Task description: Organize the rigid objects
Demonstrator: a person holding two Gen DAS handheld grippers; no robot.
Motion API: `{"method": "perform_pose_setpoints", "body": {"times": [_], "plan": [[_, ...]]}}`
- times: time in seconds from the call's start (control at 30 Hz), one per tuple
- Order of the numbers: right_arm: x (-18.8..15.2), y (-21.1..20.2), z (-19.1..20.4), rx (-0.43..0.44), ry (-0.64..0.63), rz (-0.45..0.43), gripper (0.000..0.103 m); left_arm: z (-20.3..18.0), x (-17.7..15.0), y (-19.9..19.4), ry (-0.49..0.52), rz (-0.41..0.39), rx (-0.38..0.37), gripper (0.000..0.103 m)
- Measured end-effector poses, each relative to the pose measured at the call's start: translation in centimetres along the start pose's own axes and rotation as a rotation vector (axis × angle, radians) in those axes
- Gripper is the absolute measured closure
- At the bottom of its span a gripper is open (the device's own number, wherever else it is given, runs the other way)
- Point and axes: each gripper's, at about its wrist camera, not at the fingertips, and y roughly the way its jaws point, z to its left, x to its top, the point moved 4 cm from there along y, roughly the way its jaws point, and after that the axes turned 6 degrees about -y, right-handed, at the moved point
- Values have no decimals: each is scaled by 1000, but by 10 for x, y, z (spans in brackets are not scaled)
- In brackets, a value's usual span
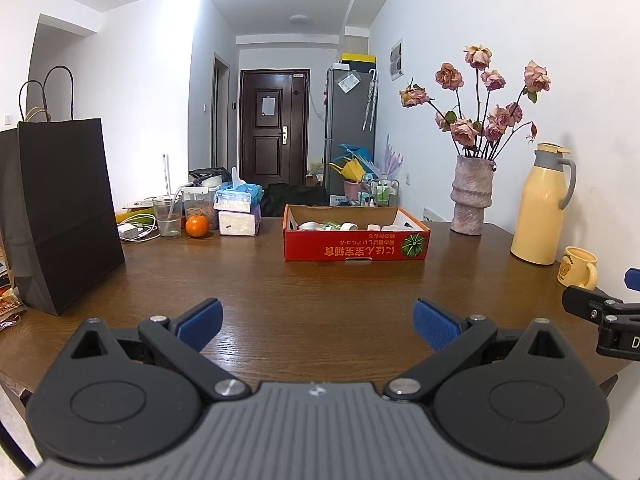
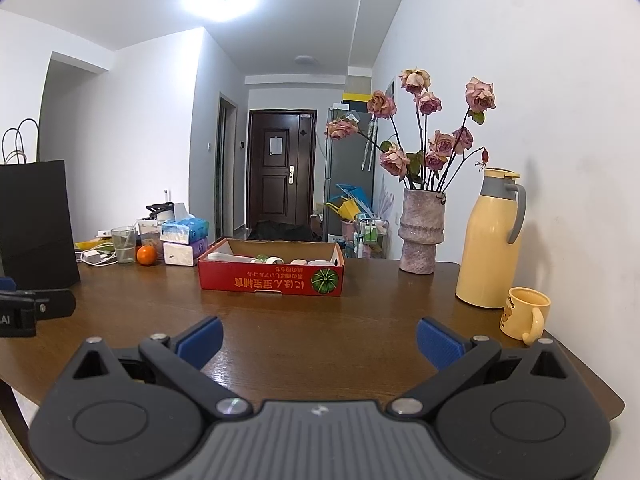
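Note:
A shallow red cardboard box [image 1: 356, 245] [image 2: 271, 278] stands on the brown wooden table [image 1: 320, 304] [image 2: 312, 320], holding several white and green small items. My left gripper [image 1: 318, 322] hovers over the near table edge, open, nothing between its blue pads. My right gripper [image 2: 320, 340] is likewise open and empty, a little to the right. Each gripper shows at the edge of the other's view. A yellow mug [image 1: 580, 268] [image 2: 526, 313] sits beside a yellow thermos jug [image 1: 542, 204] [image 2: 490, 238] at the right.
A vase of dried roses [image 1: 472, 194] [image 2: 420, 232] stands by the right wall. A black paper bag [image 1: 56, 212] [image 2: 36, 224] stands at the left. Behind it are a glass [image 1: 167, 216], an orange [image 1: 197, 226] [image 2: 146, 255], tissue packs [image 1: 238, 208] and a charger with cables.

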Motion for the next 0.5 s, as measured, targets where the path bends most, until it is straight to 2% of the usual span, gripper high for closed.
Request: {"method": "perform_pose_setpoints", "body": {"times": [0.5], "plan": [[-2, 2, 0, -1, -1, 7, 0, -2, -4, 4, 11, 7, -18, 0]]}}
